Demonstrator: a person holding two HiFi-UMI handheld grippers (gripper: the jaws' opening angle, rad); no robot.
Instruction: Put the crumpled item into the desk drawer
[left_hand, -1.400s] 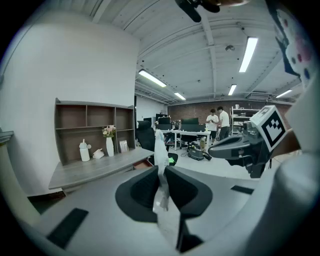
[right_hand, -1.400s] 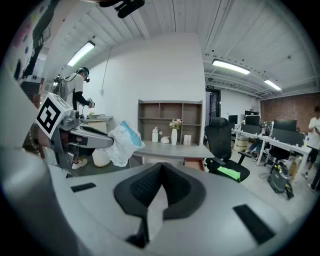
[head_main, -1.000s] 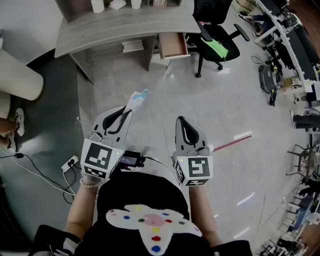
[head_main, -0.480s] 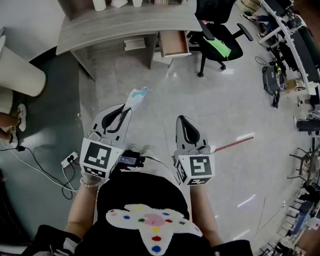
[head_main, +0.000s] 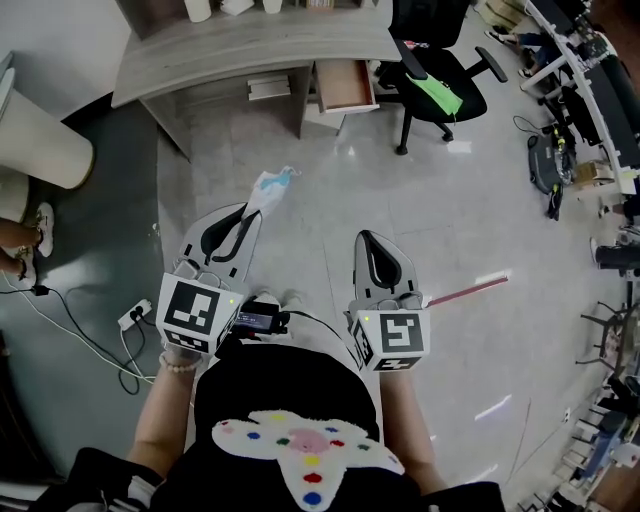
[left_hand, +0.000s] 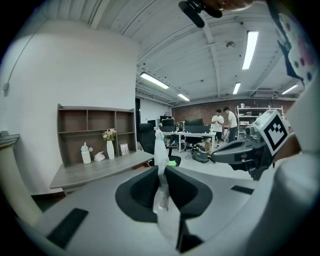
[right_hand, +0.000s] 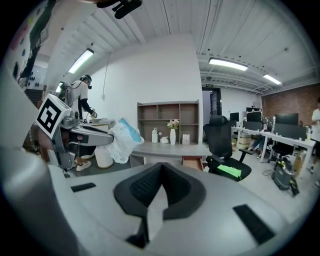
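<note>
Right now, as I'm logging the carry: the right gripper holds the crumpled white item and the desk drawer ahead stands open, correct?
Not quite: the left gripper holds the crumpled white item, as the left gripper view shows. The right gripper is shut with nothing in it. The desk drawer does stand open.

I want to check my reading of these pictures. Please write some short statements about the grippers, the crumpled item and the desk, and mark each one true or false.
1. The left gripper is shut on the crumpled white and blue item. True.
2. The right gripper holds a cup. False: its jaws are together, with nothing between them.
3. The desk drawer is closed. False: it stands pulled open.
4. A black office chair stands beside the drawer. True.
5. A green thing lies on the chair's seat. True.
</note>
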